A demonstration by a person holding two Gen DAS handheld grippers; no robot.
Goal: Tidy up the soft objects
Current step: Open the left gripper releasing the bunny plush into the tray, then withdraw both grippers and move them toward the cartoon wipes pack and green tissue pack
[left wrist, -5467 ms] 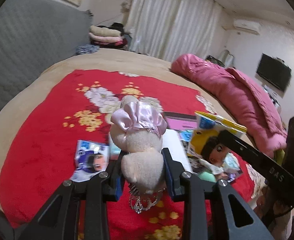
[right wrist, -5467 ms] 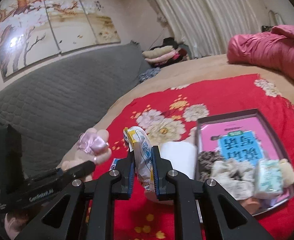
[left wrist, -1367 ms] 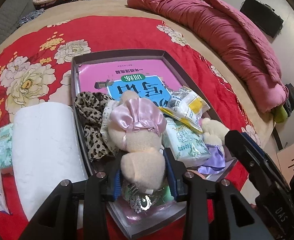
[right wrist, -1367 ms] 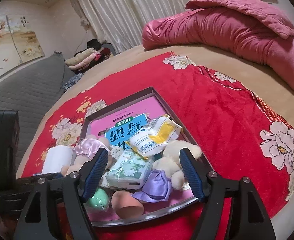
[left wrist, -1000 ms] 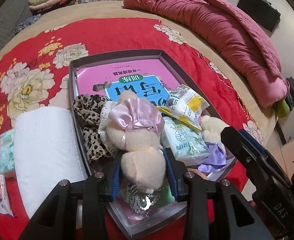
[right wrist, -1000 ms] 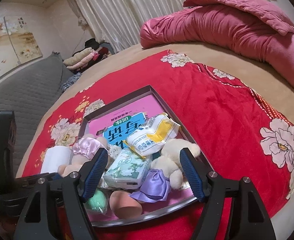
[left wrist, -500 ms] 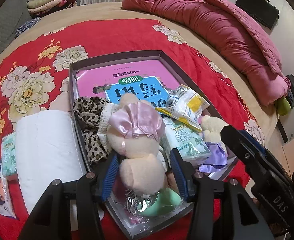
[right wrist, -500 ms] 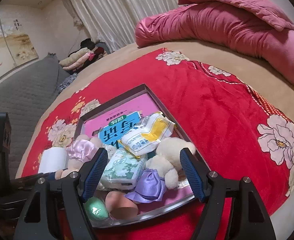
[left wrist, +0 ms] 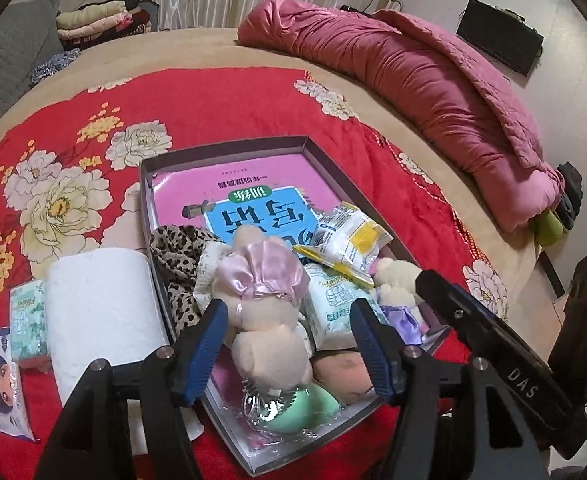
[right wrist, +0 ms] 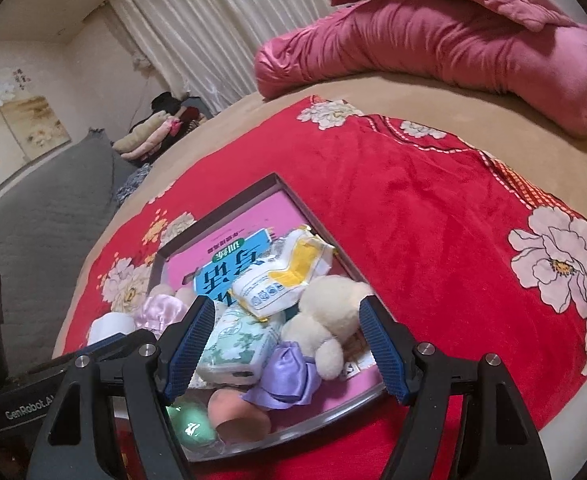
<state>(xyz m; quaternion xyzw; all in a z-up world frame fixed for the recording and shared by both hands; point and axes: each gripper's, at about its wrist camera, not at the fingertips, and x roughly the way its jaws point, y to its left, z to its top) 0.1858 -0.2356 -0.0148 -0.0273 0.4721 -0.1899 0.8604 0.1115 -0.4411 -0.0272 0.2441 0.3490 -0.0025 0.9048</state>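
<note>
Left wrist: claw just opening, angled downward

The left gripper has just been opening: its pads, clamped on the plush toy a second ago, now stand clear of it, the toy resting between them in the tray

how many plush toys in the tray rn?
2. Pink-bow plush at the near-left end, between the open left hand-held gripper pads. Purple-bow plush at the near-right. The pile in the tray may hide more.
</note>
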